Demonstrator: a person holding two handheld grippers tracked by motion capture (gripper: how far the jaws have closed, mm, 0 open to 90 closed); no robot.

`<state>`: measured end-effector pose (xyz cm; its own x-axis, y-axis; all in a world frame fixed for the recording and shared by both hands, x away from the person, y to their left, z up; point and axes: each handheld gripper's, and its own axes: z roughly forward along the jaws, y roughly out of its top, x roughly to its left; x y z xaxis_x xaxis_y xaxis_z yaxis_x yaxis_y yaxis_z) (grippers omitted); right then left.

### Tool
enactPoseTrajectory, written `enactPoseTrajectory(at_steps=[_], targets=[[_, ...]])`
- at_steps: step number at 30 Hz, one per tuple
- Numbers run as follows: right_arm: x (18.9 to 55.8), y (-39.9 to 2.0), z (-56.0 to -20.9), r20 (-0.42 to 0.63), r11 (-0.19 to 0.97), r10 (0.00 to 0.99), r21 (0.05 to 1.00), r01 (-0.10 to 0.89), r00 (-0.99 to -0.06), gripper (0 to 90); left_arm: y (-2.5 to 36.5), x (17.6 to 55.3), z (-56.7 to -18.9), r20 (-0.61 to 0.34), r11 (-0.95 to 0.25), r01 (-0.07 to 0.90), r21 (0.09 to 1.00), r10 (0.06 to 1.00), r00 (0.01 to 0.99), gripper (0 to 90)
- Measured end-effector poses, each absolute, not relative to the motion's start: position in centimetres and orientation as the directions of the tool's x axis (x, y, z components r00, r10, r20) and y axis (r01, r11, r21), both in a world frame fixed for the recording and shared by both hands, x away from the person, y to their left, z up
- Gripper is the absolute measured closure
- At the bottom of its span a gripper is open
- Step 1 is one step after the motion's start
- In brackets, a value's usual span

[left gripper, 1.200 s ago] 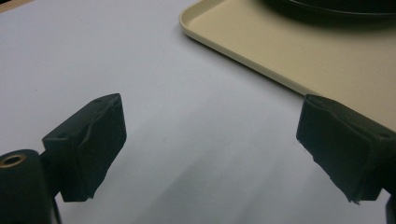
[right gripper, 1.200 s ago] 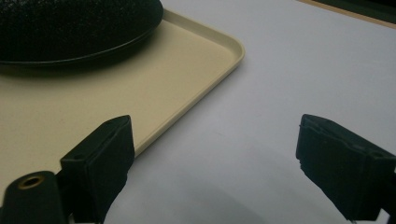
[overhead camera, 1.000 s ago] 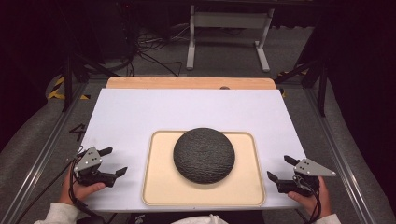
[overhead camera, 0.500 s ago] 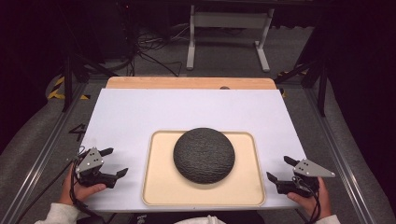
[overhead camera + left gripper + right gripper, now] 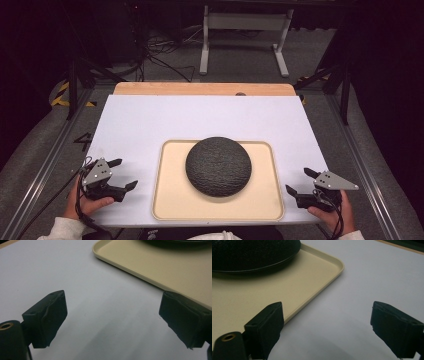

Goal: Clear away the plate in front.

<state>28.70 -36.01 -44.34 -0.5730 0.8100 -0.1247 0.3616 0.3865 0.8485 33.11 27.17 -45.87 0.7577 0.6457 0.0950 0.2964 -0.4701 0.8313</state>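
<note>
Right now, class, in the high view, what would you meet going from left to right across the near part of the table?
Left black two-jaw claw → beige rectangular plastic tray → dark textured dome → right black two-jaw claw.

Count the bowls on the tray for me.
1. A dark textured bowl sits upside down near the middle of the tray, between the open left gripper and right gripper. Anything under it is hidden.

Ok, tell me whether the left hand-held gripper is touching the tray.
Apart. In the high view, white table shows between the left hand-held gripper and the tray.
</note>
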Motion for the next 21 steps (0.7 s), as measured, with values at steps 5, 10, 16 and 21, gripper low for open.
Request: enactPoseTrajectory(at_steps=[5,10,16,21], targets=[[28.72,-36.07,-44.36,-0.125,0.386,0.811,0.848,0.363,-0.572,12.1,27.04,33.13,-45.85,0.099,-0.476,0.294,0.829,0.642,0.761,9.1],[28.74,-36.10,-44.37,-0.125,0.386,0.810,0.849,0.361,-0.572,12.1,26.91,33.13,-45.81,0.105,-0.480,0.292,0.827,0.642,0.759,9.1],[28.74,-36.20,-44.41,-0.125,0.386,0.812,0.848,0.363,-0.569,12.1,26.81,33.16,-45.75,0.106,-0.482,0.290,0.827,0.640,0.761,9.1],[28.66,-36.23,-44.35,-0.122,0.381,0.814,0.851,0.363,-0.568,12.1,26.72,33.27,-45.73,0.104,-0.479,0.292,0.828,0.642,0.760,9.1]])
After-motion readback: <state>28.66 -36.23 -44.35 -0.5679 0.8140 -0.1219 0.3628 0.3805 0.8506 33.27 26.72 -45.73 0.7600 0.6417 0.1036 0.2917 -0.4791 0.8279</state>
